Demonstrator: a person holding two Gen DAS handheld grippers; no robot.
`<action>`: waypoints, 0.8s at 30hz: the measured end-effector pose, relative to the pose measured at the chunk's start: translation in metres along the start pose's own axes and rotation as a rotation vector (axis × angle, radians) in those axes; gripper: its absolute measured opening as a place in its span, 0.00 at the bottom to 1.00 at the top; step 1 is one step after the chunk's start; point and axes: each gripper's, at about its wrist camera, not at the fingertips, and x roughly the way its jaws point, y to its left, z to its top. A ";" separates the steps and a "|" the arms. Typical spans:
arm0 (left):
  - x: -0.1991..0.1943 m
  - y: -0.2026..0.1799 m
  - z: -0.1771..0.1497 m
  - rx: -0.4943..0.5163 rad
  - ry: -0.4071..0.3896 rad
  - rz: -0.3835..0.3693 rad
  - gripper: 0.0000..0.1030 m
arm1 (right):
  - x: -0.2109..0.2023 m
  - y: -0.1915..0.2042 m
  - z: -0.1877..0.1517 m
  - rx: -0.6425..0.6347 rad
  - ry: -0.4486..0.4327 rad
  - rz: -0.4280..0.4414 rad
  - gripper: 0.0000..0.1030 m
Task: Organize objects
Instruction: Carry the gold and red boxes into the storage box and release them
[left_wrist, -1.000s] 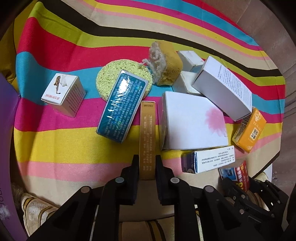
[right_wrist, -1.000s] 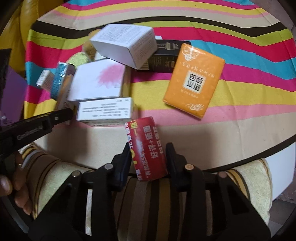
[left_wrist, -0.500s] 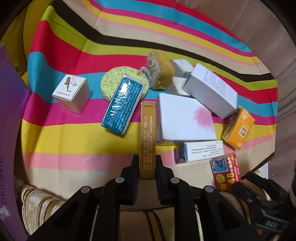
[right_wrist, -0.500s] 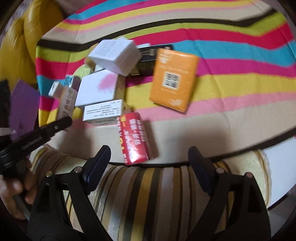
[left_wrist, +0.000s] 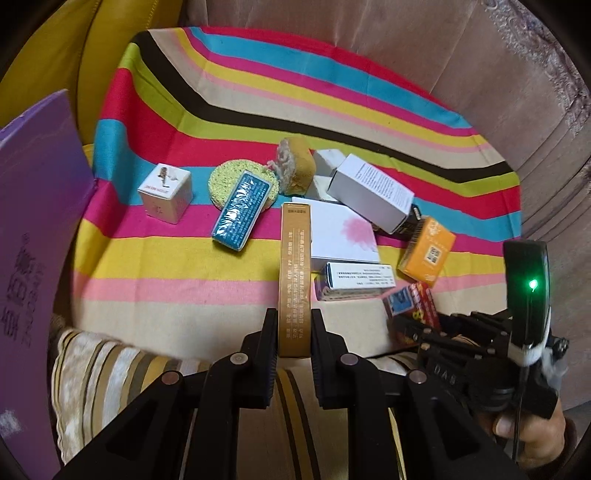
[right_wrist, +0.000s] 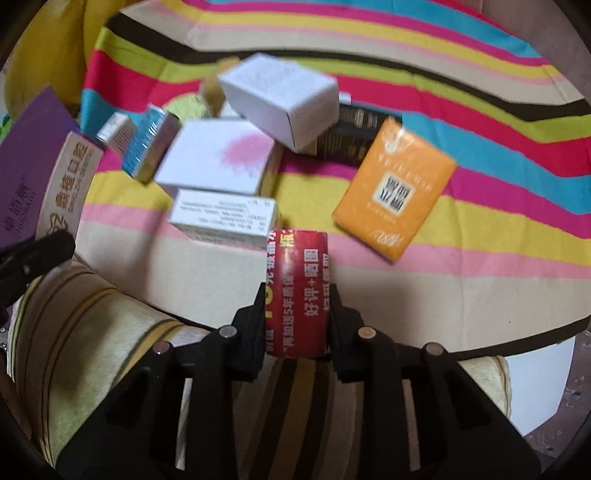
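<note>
Two boxes were off the striped cloth at this moment, one in each tool. Half a second earlier the right gripper had stood with its jaws spread wide around the red packet, which lay on the cloth; now those jaws were pinching the packet by its long sides. The packet sat between the pads, just nearer than the white printed carton and well apart from the orange pack. The left gripper had kept its hold throughout: its jaws were pressed on the near end of the long gold box, which stuck forward over the cloth, its far end reaching beside the white box with the pink blot. The view had also drawn back from the cloth, so more of the purple carton showed to the left of the gold box. My reading: both picks were complete and carrying to a sorting place came next, though where that place was I could not tell.
</note>
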 end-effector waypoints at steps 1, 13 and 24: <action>-0.005 0.001 -0.001 0.000 -0.012 0.003 0.17 | -0.005 0.000 -0.001 -0.005 -0.018 -0.003 0.31; -0.111 0.028 -0.012 -0.059 -0.207 0.039 0.17 | -0.081 0.072 0.005 -0.133 -0.182 0.135 0.31; -0.200 0.097 -0.020 -0.181 -0.385 0.138 0.17 | -0.124 0.195 0.030 -0.351 -0.282 0.261 0.31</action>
